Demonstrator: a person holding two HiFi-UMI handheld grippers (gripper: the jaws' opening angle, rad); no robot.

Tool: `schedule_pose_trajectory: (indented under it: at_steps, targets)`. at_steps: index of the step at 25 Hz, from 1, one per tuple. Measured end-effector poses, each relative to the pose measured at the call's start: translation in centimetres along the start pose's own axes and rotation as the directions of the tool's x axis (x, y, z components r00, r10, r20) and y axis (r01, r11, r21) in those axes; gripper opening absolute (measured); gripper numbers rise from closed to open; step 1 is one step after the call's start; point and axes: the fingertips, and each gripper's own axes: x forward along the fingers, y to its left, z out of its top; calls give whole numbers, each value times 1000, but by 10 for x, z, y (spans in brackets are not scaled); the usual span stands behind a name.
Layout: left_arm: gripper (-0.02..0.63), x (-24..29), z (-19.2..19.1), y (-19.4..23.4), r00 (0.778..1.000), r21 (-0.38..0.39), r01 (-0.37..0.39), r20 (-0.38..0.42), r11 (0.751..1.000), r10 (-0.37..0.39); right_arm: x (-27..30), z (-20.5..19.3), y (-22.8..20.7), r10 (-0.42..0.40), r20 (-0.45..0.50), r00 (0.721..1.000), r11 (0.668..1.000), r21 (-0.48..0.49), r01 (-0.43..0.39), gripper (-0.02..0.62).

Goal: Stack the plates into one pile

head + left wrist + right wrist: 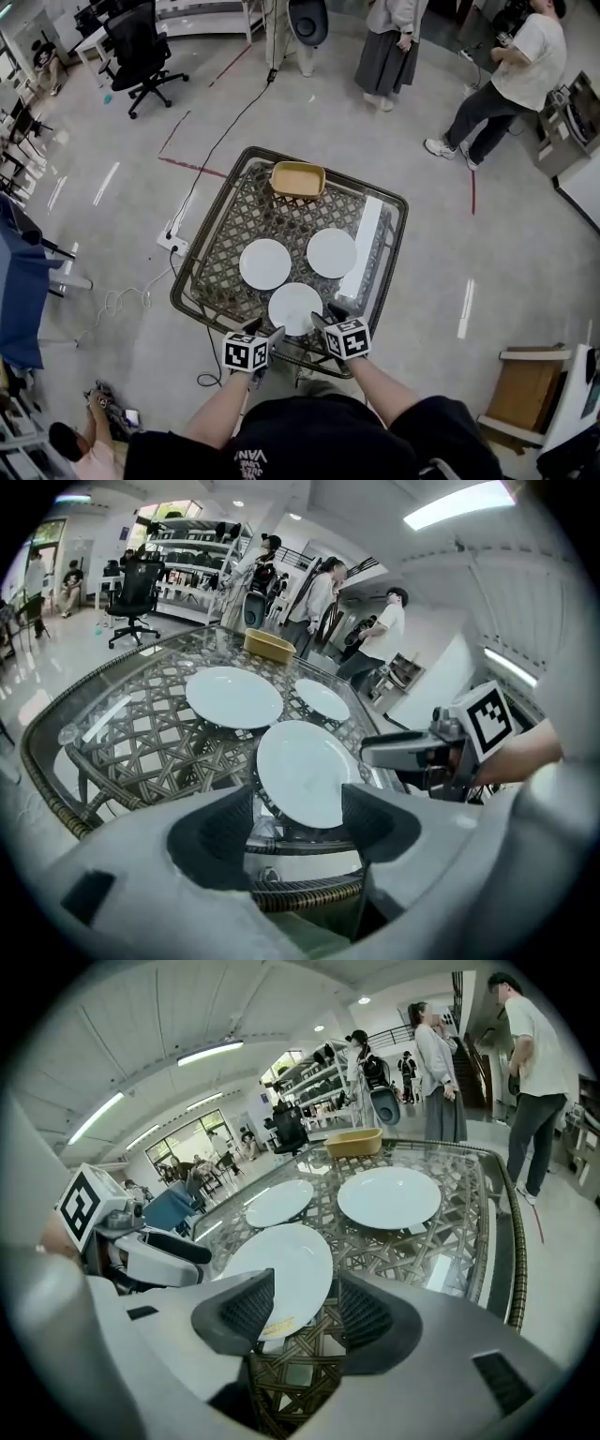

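We look down on a square glass tabletop [217,246] over woven wicker. Three round white plates lie flat and face up on it, none touching another; being round, they show no long axis. The left plate [265,263] and the right plate [332,253] sit mid-table, and the near plate [294,307] lies close to our edge. A yellowish tray [298,179] rests at the far edge. Our left gripper [295,806] and right gripper [302,1290] both point down and away at the near plate from its near side. Each has its jaws standing wide, pads clear of the plate and gripping nothing.
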Motion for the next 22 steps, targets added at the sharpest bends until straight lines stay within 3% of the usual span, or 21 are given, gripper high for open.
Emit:
schedule_pose_trajectory:
  at_steps: [13, 22]
  targets:
    - [298, 26, 8, 10, 997, -47, 53, -57, 998, -55, 34, -8, -6, -37, -71, 997, 999, 34, 40, 199]
    - [298, 33, 6, 6, 991, -74, 92, -88, 993, -99, 34, -7, -3, -43, -57, 997, 994, 103, 48, 176]
